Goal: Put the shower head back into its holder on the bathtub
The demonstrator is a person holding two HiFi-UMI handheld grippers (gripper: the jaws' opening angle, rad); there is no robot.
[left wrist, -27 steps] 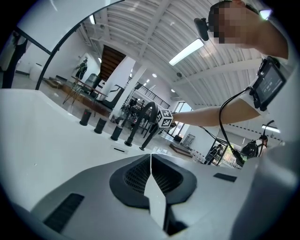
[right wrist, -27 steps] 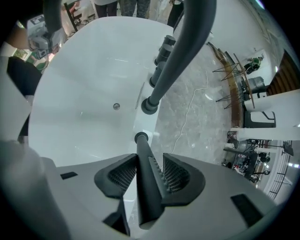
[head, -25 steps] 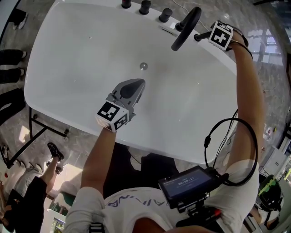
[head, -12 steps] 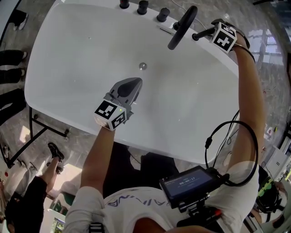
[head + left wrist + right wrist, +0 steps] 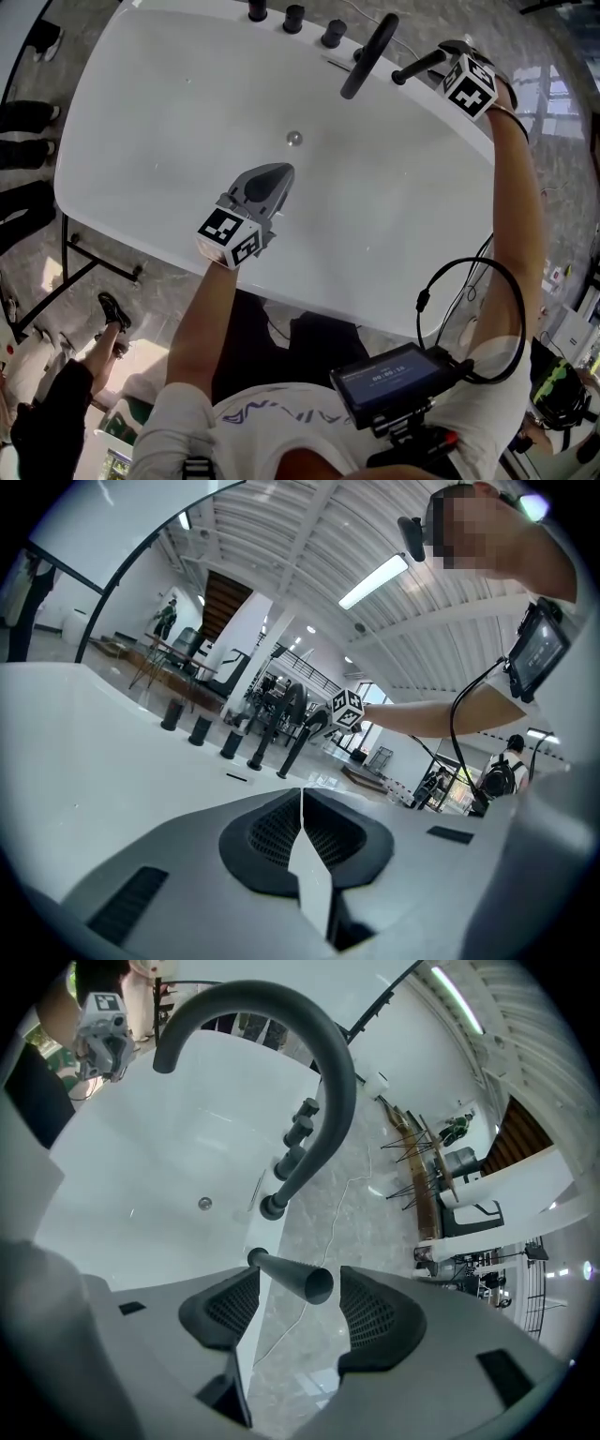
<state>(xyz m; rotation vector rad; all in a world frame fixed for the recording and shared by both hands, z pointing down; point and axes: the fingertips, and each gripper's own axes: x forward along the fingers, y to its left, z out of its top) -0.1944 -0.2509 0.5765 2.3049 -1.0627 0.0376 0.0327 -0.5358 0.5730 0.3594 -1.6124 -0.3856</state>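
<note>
- A black screen device [image 5: 389, 377] hangs at the person's chest, at the bottom of the head view.
- The left gripper [image 5: 277, 176], grey with a black-and-white marker cube, hovers over the near half of the white oval bathtub [image 5: 141, 103]. Its jaws are pressed together with nothing between them.
- Just beyond its tip, a small round metal drain [image 5: 294, 139] sits in the tub's floor.
- The right gripper [image 5: 302, 1309] is held out at the tub's far right rim, with its jaws spread.
- Between those jaws stands the slim black tapered shower head [image 5: 292, 1279], wide end toward the camera. There is an open gap to the right-hand pad. It lies close to the left-hand pad, and contact there cannot be told.
- The shower head's narrow far end meets a small round black holder [image 5: 254, 1257] on the tub's rim.
- Just past it, a black arched tube spout [image 5: 328, 1072] rises from its own base on the rim and curves over the tub.
- Farthest along the rim stand three short black cylindrical knobs [image 5: 293, 17] in a row.
</note>
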